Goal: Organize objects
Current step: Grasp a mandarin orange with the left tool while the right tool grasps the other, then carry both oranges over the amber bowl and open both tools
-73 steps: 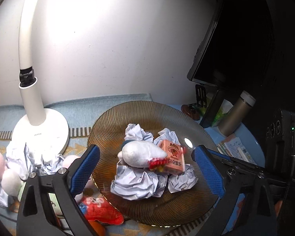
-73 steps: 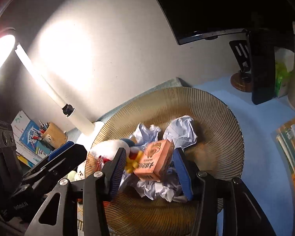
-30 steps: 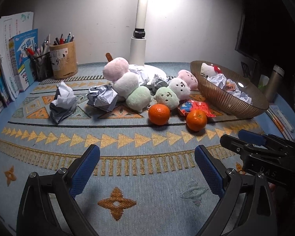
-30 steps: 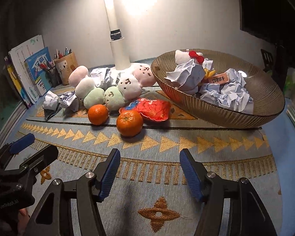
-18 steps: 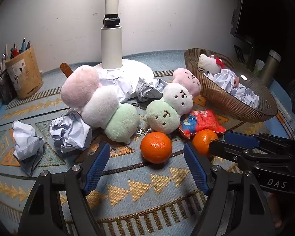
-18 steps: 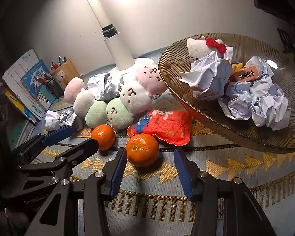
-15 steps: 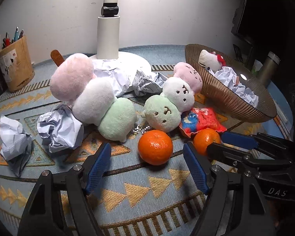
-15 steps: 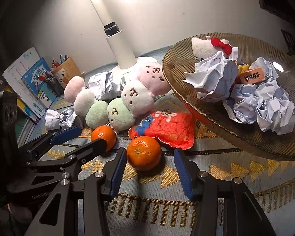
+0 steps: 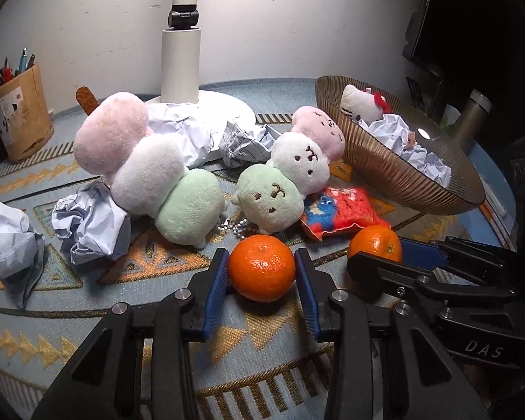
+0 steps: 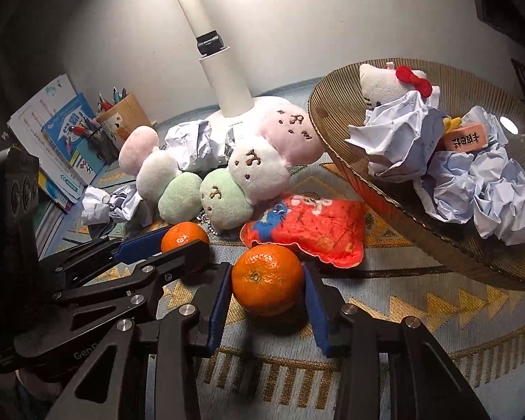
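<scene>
Both tongs have advanced: left tongs [image 9: 261, 274] closing on the left mandarin [image 9: 261, 266], right tongs [image 10: 267, 280] closing on the right mandarin [image 10: 267, 274]; the bowl [image 10: 385, 206] lies upper right.

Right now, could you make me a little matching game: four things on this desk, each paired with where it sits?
Things:
1. left orange
2. white cat plush
3. red pouch
4. pen cup

Places:
A. in the bowl
B. far left, by the wall
C. between blue gripper pads
D. flat on the mat, beside the bowl

Pairs: 1-C, 2-A, 3-D, 4-B
</scene>
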Tool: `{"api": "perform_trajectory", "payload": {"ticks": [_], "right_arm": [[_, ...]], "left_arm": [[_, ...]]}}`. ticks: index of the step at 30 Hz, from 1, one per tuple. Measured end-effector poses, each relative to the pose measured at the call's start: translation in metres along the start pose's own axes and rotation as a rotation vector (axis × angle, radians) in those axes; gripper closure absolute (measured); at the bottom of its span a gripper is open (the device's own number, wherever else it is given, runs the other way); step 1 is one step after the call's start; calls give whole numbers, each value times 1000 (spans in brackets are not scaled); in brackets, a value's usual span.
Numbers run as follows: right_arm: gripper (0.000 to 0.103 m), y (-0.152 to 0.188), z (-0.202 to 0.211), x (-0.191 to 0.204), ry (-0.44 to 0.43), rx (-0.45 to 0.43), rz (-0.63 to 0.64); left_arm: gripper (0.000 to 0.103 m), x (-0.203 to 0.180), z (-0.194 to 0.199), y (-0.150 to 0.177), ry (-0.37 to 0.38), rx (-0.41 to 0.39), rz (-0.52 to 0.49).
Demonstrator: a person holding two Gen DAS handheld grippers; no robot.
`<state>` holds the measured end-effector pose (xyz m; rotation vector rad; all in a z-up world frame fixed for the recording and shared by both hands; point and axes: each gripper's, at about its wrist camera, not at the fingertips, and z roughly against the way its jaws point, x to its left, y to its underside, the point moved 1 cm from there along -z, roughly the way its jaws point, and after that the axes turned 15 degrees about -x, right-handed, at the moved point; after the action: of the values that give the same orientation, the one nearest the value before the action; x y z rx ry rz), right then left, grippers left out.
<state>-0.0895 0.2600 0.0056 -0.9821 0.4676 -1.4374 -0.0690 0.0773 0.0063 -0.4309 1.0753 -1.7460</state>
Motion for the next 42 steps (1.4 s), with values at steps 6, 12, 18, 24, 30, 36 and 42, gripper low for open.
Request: {"api": "perform_trajectory", "payload": {"ticks": [6,12,18,24,30,36,42], "right_arm": [[64,11,53,-6,-1,-34,60],[64,34,83,-27,-1,-13,91],[64,49,97,-40,7,-17,89],[64,56,95,-50,-6,26,78],[61,59,93,-55,-8,59,69],[47,59,95,-50,12,39,99],[63,52,105,-43,37,22,160]], "left_arm": [[68,-28,42,13,33,-65,27],[68,-53,58,31,2,-99,65],[68,-67,60,44,-3,-87,76],[68,-71,59,48,-44,-88,46],[68,-66,59,49,-48,-85,72],[68,-72,57,51,-52,-76,43],[68,-88,58,33,-24,-80,7]]}}
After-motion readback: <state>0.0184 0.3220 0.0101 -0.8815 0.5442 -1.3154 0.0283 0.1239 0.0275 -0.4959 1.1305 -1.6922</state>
